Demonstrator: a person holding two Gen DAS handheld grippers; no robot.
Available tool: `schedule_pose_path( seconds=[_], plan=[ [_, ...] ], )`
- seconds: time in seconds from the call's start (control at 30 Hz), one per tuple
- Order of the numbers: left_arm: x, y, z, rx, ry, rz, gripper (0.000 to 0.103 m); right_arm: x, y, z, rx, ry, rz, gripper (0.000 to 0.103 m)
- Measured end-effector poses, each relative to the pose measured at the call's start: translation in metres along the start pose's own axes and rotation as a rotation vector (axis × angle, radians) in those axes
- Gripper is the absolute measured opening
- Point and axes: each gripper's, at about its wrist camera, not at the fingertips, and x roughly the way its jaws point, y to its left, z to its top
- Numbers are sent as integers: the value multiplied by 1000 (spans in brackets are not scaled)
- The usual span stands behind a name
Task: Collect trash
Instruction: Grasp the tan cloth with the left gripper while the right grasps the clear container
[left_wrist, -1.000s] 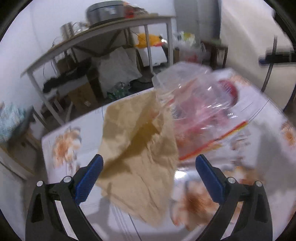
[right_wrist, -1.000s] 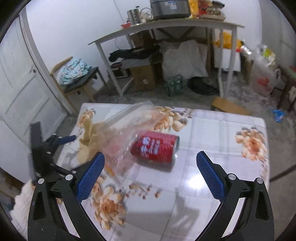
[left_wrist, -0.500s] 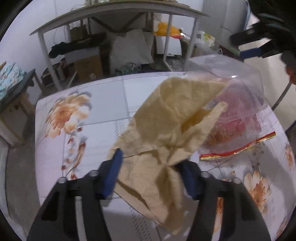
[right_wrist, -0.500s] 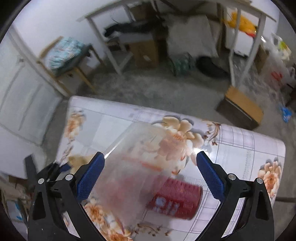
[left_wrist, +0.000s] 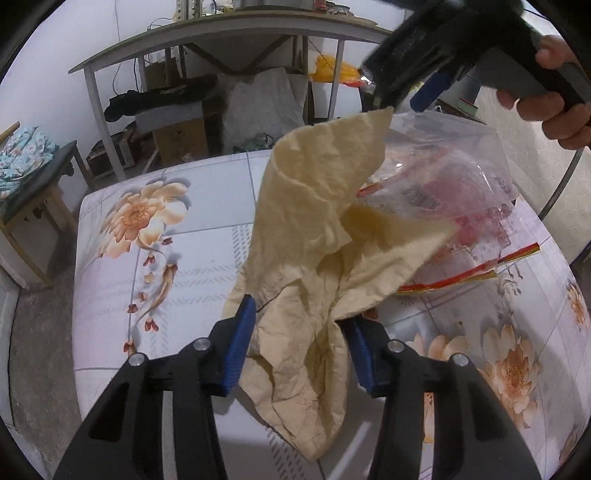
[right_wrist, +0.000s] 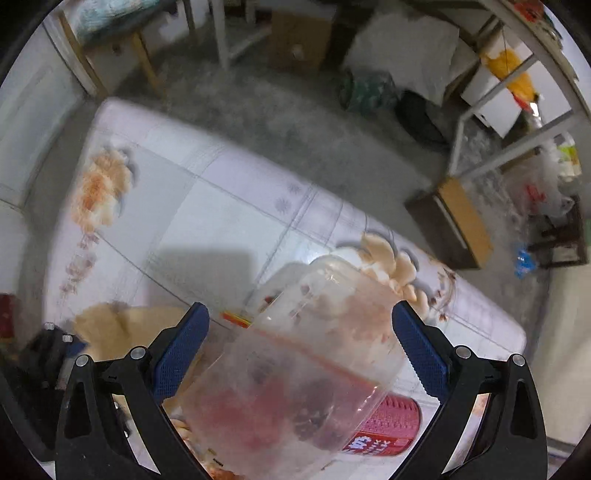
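Note:
My left gripper (left_wrist: 301, 336) is shut on a crumpled tan paper (left_wrist: 314, 236), which stands up from the floral table (left_wrist: 166, 229). A clear plastic bag (left_wrist: 454, 184) with a red-yellow strip lies against the paper's right side. In the right wrist view the bag (right_wrist: 295, 362) fills the gap between the fingers of my right gripper (right_wrist: 299, 347), which is open. A red can (right_wrist: 388, 428) lies on the table under the bag. The tan paper (right_wrist: 122, 328) and the left gripper show at lower left there. The right gripper shows above the bag in the left wrist view (left_wrist: 424, 74).
A grey metal table (left_wrist: 221, 37) with boxes and bags under it stands behind. A chair with a patterned cushion (left_wrist: 22, 162) is at the left. A cardboard box (right_wrist: 454, 221) lies on the floor beyond the table's far edge.
My left gripper has shut on the tan paper and lifted it. My right gripper has moved over the bag and tilted down, still open.

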Motion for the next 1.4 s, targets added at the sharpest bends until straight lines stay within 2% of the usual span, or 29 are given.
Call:
schedule_pose_path(
  seconds=[0.03, 0.07, 0.17, 0.27, 0.3, 0.4, 0.53, 0.7, 0.73, 0.77, 0.8, 0.83, 0.9, 0.93, 1.13, 1.17, 1.23, 1.3, 1.37, 1.4],
  plan=[
    [0, 0, 0, 1, 0, 1, 47, 8, 3, 1, -4, 41, -92, 95],
    [1, 0, 1, 3, 0, 3, 47, 13, 4, 4, -1, 66, -133, 95],
    [1, 0, 0, 4, 0, 4, 47, 29, -2, 1, 24, 143, -203, 95],
    [4, 1, 4, 0, 0, 2, 47, 36, -7, -6, 27, 173, -221, 95],
    [4, 2, 5, -2, -1, 2, 47, 36, -9, -9, 36, 173, -203, 95],
    [5, 5, 5, -14, -2, 8, 47, 36, -18, -16, 79, 185, -130, 87],
    [4, 8, 4, -41, -7, 17, 46, 25, -31, -25, 131, 162, -63, 76],
    [1, 9, 1, -59, -9, 21, 42, 7, -64, -41, 251, 117, 38, 68],
    [1, 7, 0, -53, -8, 29, 42, 5, -71, -46, 260, 107, 70, 59],
    [1, 6, 0, -48, -7, 34, 42, 5, -74, -50, 270, 98, 114, 57],
    [0, 4, -1, -40, -7, 38, 42, 6, -77, -55, 283, 98, 160, 62],
    [0, 2, -2, -36, -7, 39, 42, 8, -82, -62, 302, 100, 186, 72],
    [-2, -1, -5, -28, -8, 40, 42, 8, -86, -76, 315, 91, 194, 84],
    [-3, -1, -5, -26, -9, 40, 42, 3, -89, -86, 318, 65, 182, 87],
    [-6, -2, -8, -25, -12, 32, 42, -12, -87, -151, 300, -103, 130, 95],
    [-5, -2, -8, -23, -11, 32, 42, -8, -81, -154, 271, -117, 120, 95],
    [-6, -4, -8, -15, -10, 41, 42, 14, -72, -151, 210, -91, 73, 95],
    [-8, -6, -9, -10, -13, 47, 42, 18, -76, -147, 246, -122, 165, 95],
    [-10, -7, -11, -10, -17, 49, 42, 29, -88, -150, 339, -147, 274, 95],
    [-11, -8, -12, -10, -14, 43, 42, 38, -94, -155, 404, -161, 365, 88]
  ],
)
